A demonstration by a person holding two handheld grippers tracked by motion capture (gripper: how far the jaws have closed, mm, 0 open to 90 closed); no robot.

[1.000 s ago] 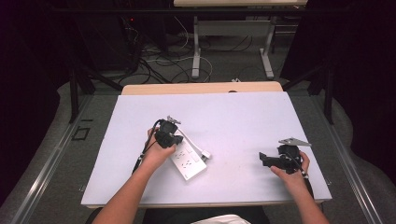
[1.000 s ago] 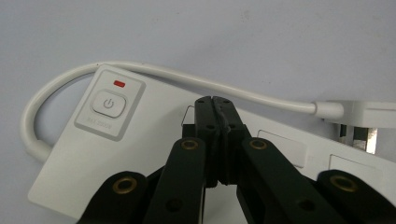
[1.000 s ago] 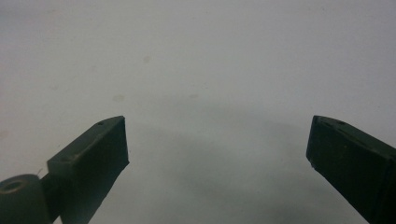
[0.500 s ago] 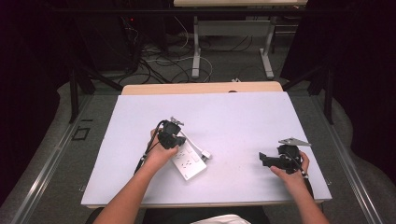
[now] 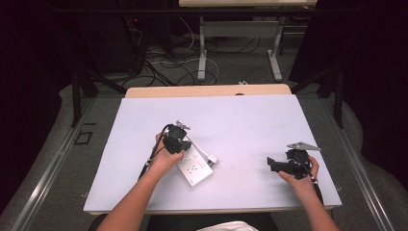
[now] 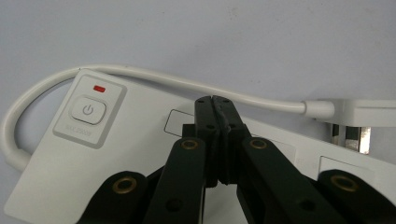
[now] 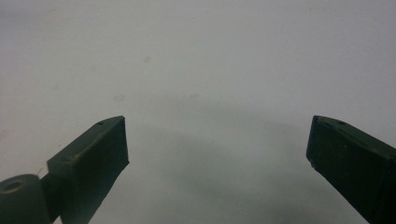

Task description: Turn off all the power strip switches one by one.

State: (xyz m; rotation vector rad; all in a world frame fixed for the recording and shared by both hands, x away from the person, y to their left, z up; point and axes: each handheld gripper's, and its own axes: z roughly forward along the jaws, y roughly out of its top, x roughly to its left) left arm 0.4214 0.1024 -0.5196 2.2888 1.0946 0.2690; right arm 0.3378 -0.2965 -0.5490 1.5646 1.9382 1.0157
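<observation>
White plastic, the power strip point(image 5: 195, 167) lies flat on the table point(image 5: 240, 120) near its front edge, left of centre, its cord point(image 6: 140, 77) looping round to a plug point(image 6: 348, 114) cut off at the picture's edge. Over its sockets (partly hidden) the left gripper point(image 6: 215, 100) has its jaws pressed together, pinching nothing. Well apart to the right, the right gripper point(image 7: 217, 140) hangs spread wide over bare table.

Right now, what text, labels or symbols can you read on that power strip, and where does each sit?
Power symbol, a circle with a stroke: on the round button of the power strip.
Faint embossed line under the button: too small and blurred to read.
Red bar above the button: an indicator, no text.
Nothing else readable.
</observation>
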